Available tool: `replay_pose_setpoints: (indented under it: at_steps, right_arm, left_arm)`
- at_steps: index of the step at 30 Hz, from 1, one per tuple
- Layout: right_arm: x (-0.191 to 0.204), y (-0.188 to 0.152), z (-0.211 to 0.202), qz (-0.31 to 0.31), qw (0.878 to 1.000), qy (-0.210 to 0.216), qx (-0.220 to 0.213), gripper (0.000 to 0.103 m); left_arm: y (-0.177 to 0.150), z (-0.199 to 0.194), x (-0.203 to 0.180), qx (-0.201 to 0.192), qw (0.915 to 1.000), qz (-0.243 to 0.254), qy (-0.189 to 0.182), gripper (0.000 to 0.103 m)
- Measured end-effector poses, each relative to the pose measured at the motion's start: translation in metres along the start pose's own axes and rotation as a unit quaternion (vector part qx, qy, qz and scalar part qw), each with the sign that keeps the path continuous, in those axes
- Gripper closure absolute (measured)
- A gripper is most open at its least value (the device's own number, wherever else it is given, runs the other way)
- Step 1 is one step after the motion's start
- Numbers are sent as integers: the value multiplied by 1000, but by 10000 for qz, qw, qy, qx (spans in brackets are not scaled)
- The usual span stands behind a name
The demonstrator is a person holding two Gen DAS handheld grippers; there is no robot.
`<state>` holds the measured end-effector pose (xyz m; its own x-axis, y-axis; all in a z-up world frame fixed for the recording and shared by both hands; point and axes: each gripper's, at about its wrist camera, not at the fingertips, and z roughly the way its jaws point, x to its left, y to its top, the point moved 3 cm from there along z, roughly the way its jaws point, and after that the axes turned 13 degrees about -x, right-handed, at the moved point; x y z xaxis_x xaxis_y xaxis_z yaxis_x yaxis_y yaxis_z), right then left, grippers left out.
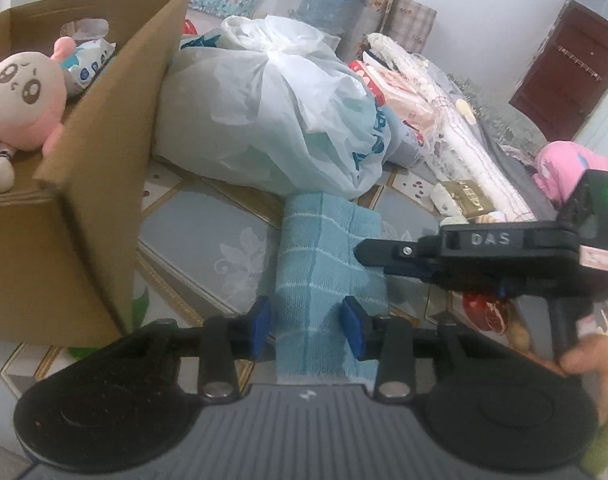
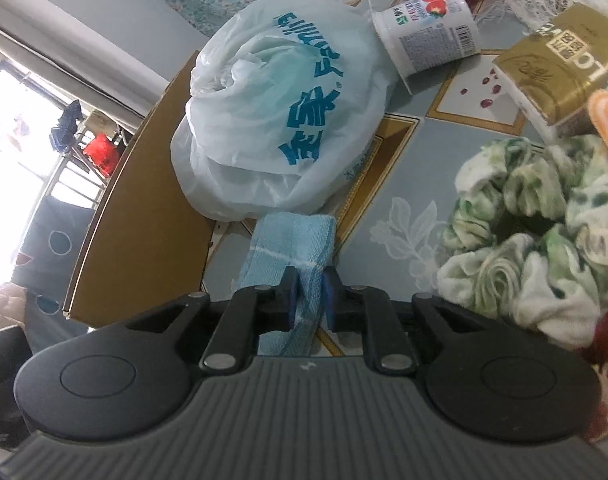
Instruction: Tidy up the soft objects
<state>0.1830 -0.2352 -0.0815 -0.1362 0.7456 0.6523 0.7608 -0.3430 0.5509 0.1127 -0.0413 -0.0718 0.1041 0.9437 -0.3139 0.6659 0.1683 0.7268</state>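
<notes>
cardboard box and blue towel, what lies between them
In the left wrist view, only bare patterned table cover lies between the cardboard box and the blue towel; the white plastic bag sits further back.

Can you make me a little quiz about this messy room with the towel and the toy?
1. True or false: the round pink-and-white plush toy lies inside the brown cardboard box.
2. What are both claws gripping? A) a folded light-blue checked towel B) a white plastic bag C) a yoghurt cup
3. What colour is the printing on the knotted white plastic bag?

Key: 1 true. 2 A: the right claw pinches the folded light-blue checked towel, and the left claw holds it too. 3 blue.
</notes>
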Motion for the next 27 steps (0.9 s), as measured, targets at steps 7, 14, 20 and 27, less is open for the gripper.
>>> replay_pose_setpoints:
  at_steps: [7,14,20,27]
  right_arm:
    - [0,-2,-4,112,9998,102,150,87]
    - [-18,-5,-3,780,9955,513,180,87]
    - [-20,-14,-12,947,9935,624,-4,91]
    - [6,-10,-40,865,9906,1040,-221,92]
  left_arm:
    - [3,16,-5,87,9999,63,120,63]
    - [5,23,-10,18,9999,85,127,68]
    - [10,8,-10,-304,9995,-113,-61,84]
    - [34,-42,-22,-954,9948,101,-328,85]
